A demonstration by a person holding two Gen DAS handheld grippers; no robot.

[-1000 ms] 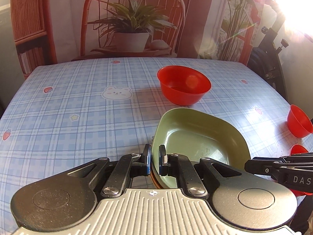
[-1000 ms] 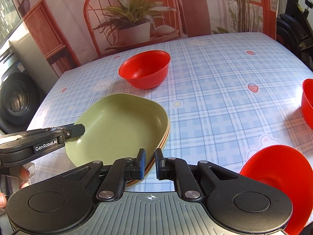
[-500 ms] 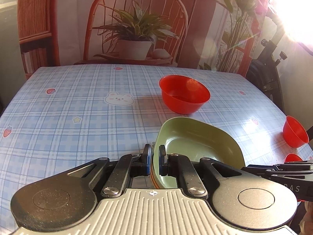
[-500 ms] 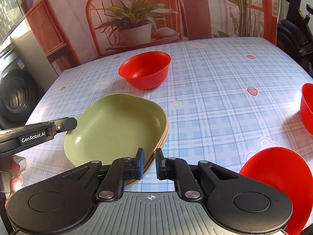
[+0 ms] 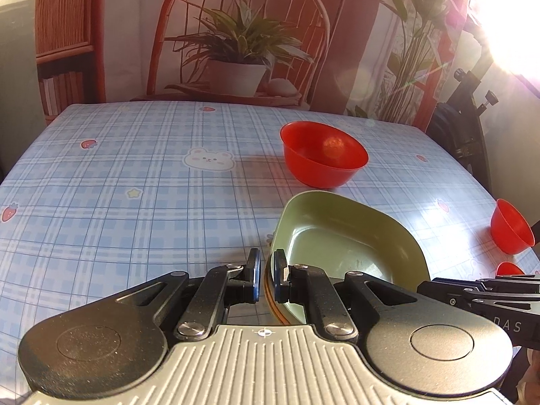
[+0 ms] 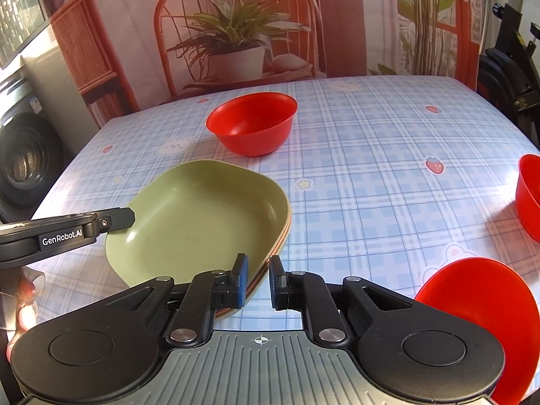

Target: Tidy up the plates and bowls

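Mostly smooth plastic on view. Counter (image 6: 371,155) wears a glossy blue plaid cloth printed with strawberries, stars and bears. Green plate (image 6: 202,216) is a rounded square with a deep well and matte finish; it tops a small stack, with orange-brown rims showing beneath its edge. Red bowl (image 6: 253,125), round and shiny, sits upright just beyond the stack. Two more red bowls lie at my right: one (image 6: 530,195) at the frame edge, one (image 6: 479,314) tilted beside the right gripper body.

Left gripper (image 5: 264,280): jaws at a narrow gap, the stack's near rim lying between the blue pads; I cannot tell whether they pinch it. Right gripper (image 6: 258,281): jaws narrowly apart, left pad over the stack's near corner, right pad over bare cloth, gripping nothing I can see.
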